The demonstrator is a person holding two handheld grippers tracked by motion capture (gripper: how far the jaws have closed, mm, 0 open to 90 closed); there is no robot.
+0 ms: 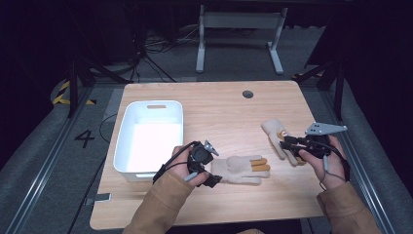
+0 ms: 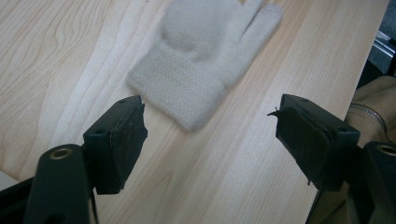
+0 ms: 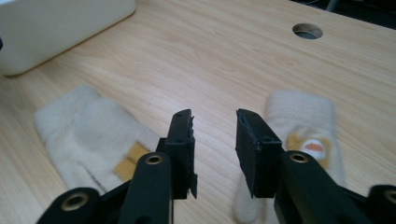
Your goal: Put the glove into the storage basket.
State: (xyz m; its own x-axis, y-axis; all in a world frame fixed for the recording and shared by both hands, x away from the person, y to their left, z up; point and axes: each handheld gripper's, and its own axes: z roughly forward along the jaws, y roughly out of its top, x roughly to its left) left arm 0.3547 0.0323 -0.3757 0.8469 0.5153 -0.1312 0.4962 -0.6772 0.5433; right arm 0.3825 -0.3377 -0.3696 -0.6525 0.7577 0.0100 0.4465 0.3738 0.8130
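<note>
High view: two gloves [image 1: 242, 169] on table [image 1: 219, 112]; white bin [image 1: 148, 136] beside

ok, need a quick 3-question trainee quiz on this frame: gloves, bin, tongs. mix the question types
1. True or false: the left tongs are clamped on the cuff of the near glove.
2. Multiple choice: where does the white bin sit?
A. on the table's left side, beside the person's left hand
B. at the table's right edge
C. on top of a glove
3. Short answer: how many gloves lie on the table, and which one are the right tongs next to?

Key
1. False: the jaws stand wide apart, short of the cuff.
2. A
3. Two; the far glove, on the right, with an orange patch.
</note>
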